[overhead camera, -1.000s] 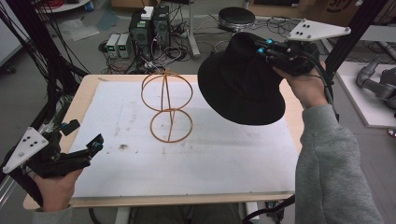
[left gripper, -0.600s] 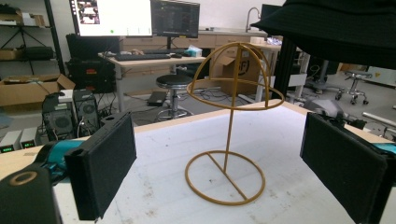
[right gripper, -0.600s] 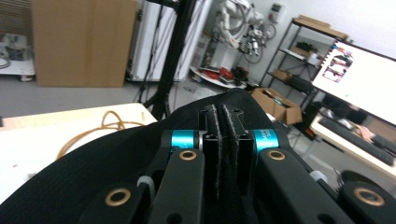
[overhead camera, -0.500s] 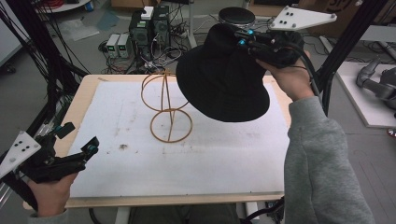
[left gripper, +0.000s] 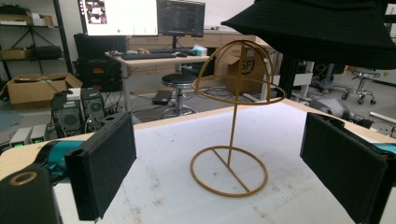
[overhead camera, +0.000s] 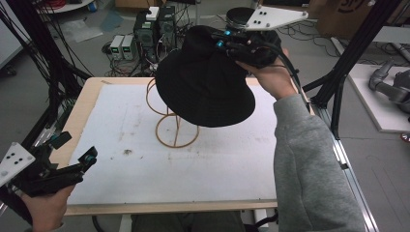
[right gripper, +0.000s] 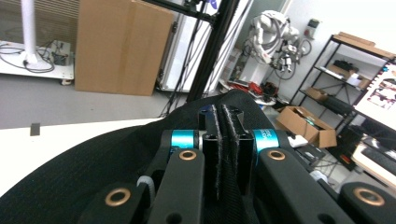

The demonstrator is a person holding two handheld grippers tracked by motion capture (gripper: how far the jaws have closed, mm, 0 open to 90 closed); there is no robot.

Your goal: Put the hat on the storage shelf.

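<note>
While the right hand-held gripper [overhead camera: 220, 42] pinches the black hat [overhead camera: 203, 84] above the wire stand [left gripper: 233, 121], a crooked drop could tip that stand over. Left hand-held gripper [overhead camera: 72, 154] waits open.

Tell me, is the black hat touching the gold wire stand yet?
Apart. In the left gripper view, the black hat hangs above the gold wire stand, with background showing between its brim and the stand's dome.
</note>
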